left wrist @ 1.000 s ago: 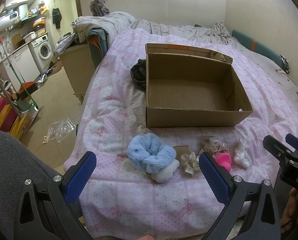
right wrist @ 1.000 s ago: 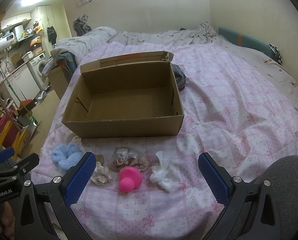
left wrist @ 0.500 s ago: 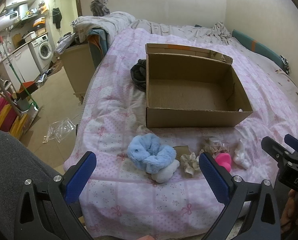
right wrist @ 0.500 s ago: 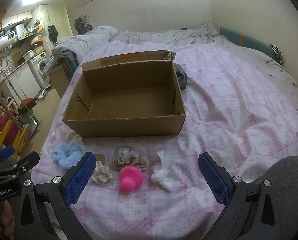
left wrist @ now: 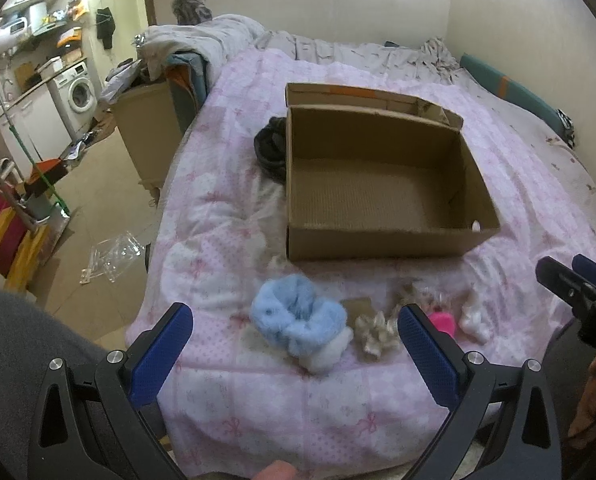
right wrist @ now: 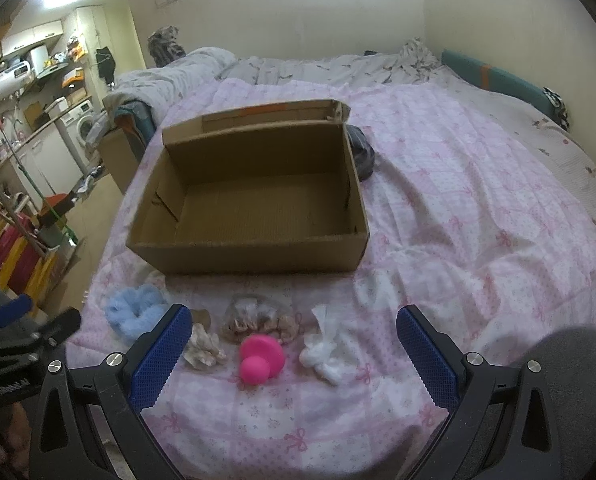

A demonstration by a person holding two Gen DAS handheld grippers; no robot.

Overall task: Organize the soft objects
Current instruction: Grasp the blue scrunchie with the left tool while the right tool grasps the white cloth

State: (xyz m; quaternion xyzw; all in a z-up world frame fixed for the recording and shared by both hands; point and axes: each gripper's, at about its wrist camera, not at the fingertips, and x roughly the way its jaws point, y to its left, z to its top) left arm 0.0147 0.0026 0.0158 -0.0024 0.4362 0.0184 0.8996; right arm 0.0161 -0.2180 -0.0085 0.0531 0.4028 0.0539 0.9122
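Hovering over the near edge of the bed, the left gripper (left wrist: 295,350) and the right gripper (right wrist: 293,350) both stand spread wide with nothing between their blue pads. An open cardboard box (right wrist: 253,260) sits on the pink quilt (right wrist: 458,208) at 12 o'clock from the right gripper, its inside bare. In front of the box lies a row of soft things: a fluffy blue scrunchie (left wrist: 295,316) resting against a small white puff (left wrist: 326,356), a beige scrunchie (right wrist: 205,346), a clear bag of scrunchies (right wrist: 253,316), a pink round toy (right wrist: 259,358) and a white cloth piece (right wrist: 324,350). The blue scrunchie is at 12 o'clock between the left pads; the pink toy lies at 12 o'clock between the right pads. A dark garment (left wrist: 269,148) touches the box's far side.
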